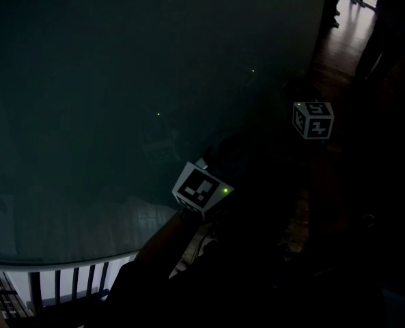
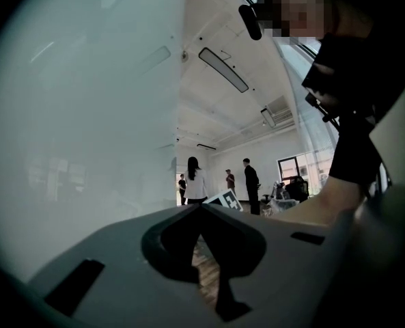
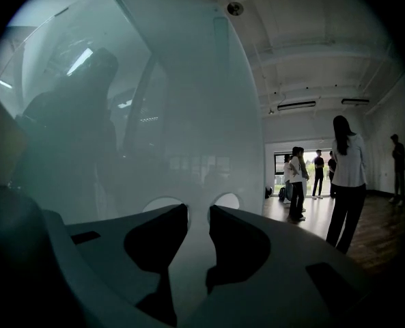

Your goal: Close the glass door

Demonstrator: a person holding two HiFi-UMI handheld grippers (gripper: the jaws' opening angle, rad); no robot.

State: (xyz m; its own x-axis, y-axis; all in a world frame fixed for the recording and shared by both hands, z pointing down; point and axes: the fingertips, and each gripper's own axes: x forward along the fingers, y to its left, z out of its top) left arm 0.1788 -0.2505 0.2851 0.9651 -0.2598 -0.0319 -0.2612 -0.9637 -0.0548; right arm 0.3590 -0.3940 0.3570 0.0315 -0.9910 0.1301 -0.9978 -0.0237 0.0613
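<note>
The frosted glass door fills the left of the dark head view. It also fills the left of the left gripper view and most of the right gripper view. My right gripper faces the pane with its jaws apart. Only the glass shows through the gap, and I cannot tell whether the tips touch it. My left gripper is beside the pane with its tips together and nothing between them. In the head view only the marker cubes show, the left one and the right one.
Several people stand on the wooden floor beyond the door's edge. A person in dark clothes is close at the right of the left gripper view. A white railing runs along the bottom left.
</note>
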